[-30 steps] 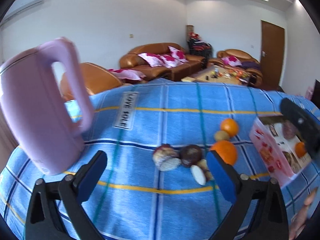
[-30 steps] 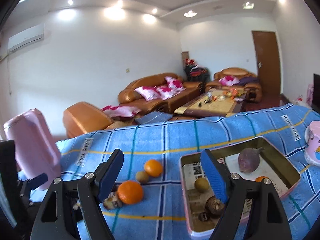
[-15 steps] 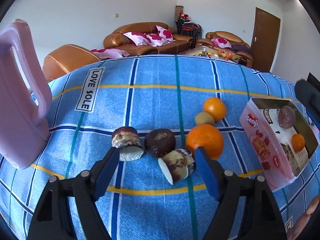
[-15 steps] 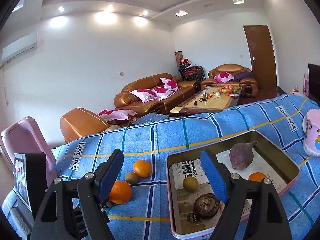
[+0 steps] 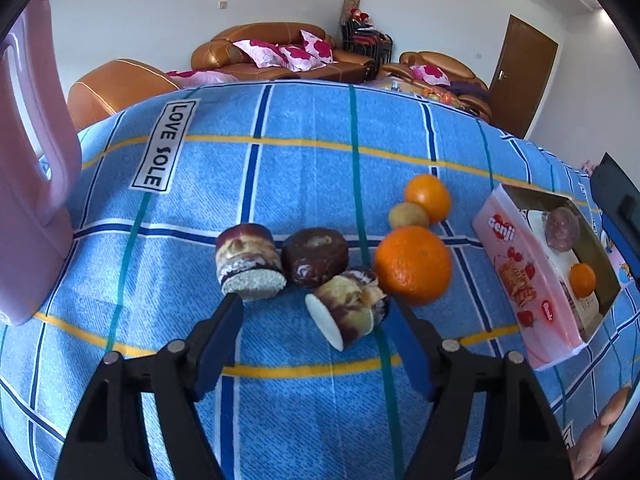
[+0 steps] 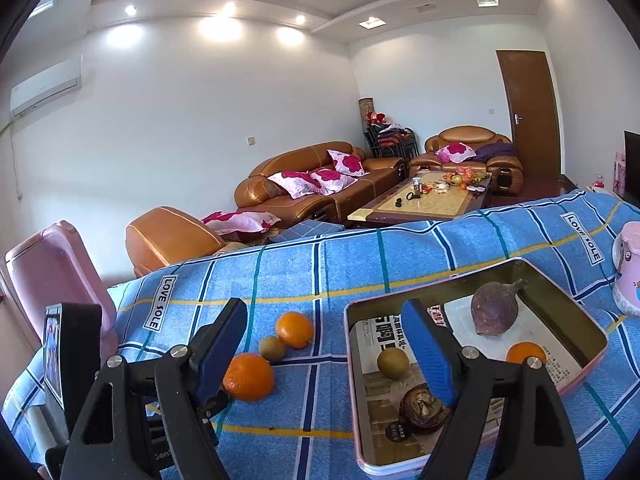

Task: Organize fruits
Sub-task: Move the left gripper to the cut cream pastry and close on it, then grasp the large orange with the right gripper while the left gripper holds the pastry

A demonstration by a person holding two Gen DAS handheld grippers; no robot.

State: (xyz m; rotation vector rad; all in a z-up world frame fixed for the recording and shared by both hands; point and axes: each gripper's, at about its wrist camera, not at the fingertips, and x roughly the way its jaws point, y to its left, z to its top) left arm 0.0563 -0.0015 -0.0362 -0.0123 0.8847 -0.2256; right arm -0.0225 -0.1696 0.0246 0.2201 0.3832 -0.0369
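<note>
Left wrist view, left to right. A pink jug fills the left edge of the frame, standing on the surface under a blue checked cloth. At lower centre the left tongs are closing; a cut purple fruit piece lies between the blades, the right blade at its end, the left blade apart from it. Just above, a second cut piece touches a dark round fruit. Right of these sits a large orange, with a small brown fruit and a smaller orange above it. At the right edge stands a pink tin.

Right wrist view, left to right. The right tongs stand wide and empty at lower centre. The tin, lower right, holds a brown fruit, a dark shrivelled fruit, a purple root and an orange.
</note>
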